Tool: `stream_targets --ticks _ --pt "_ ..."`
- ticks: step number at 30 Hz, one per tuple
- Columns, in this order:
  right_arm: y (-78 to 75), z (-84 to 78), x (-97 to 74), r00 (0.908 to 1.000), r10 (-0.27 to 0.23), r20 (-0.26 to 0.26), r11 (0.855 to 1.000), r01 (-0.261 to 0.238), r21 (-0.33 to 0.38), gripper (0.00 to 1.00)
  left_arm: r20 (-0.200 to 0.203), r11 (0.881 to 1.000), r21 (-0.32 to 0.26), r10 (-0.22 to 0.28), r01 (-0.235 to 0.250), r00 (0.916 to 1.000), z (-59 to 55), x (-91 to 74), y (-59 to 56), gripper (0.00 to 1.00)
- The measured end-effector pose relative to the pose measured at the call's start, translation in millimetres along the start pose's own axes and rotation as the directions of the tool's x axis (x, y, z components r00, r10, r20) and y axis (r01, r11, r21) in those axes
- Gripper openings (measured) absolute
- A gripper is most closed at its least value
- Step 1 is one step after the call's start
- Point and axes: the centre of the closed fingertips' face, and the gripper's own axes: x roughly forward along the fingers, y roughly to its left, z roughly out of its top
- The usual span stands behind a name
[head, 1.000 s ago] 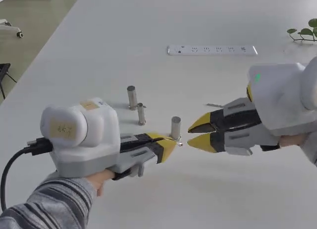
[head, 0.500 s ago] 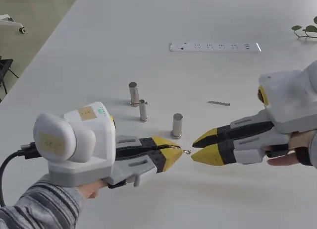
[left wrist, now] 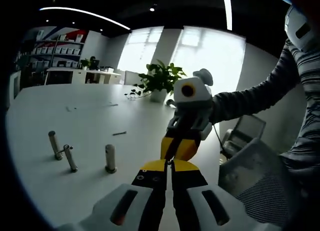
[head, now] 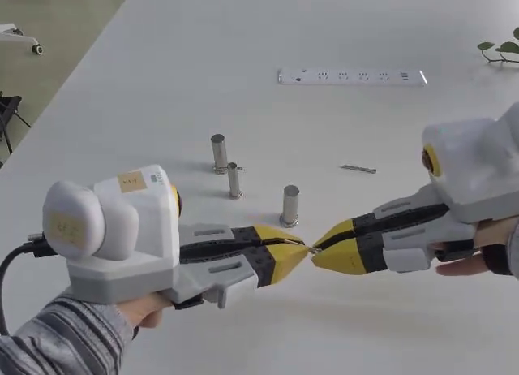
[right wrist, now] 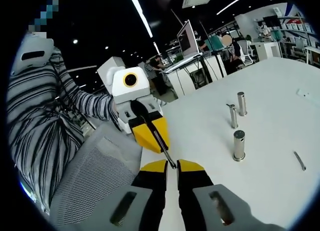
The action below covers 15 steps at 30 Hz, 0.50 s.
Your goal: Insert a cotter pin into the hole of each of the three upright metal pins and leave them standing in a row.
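Newbie: how far along?

Me: one down, looks like. Middle pin (head: 234, 180) looks cottered; near pin (head: 289, 204) and far pin (head: 218, 152) look bare. My left claw (head: 302, 247) pinches a cotter (right wrist: 164, 145) midair. My right claw (head: 316, 249) touches its free end, can't tell if clamped. Spare cotter (head: 358, 169) lies on the table (head: 243, 50).

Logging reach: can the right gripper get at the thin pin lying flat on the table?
Probably yes: the thin pin lies on bare table beside the right gripper, nothing between. But its fingers are busy at the cotter pin that the left gripper holds.
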Motion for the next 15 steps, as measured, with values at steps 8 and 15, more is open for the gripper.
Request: stream_targets --ticks 8,15 --pt "2.9 0.7 0.0 0.9990 -0.014 -0.042 0.997 0.010 -0.081 0.00 0.024 0.999 -0.051 -0.009 0.010 0.9997 1.2 -2.2 -0.6 0.00" --pt "-0.1 -3.6 -3.3 0.9865 -0.061 -0.152 0.965 0.020 -0.262 0.00 0.001 0.999 -0.050 -0.010 0.010 0.9999 -3.2 -0.4 -0.2 0.00"
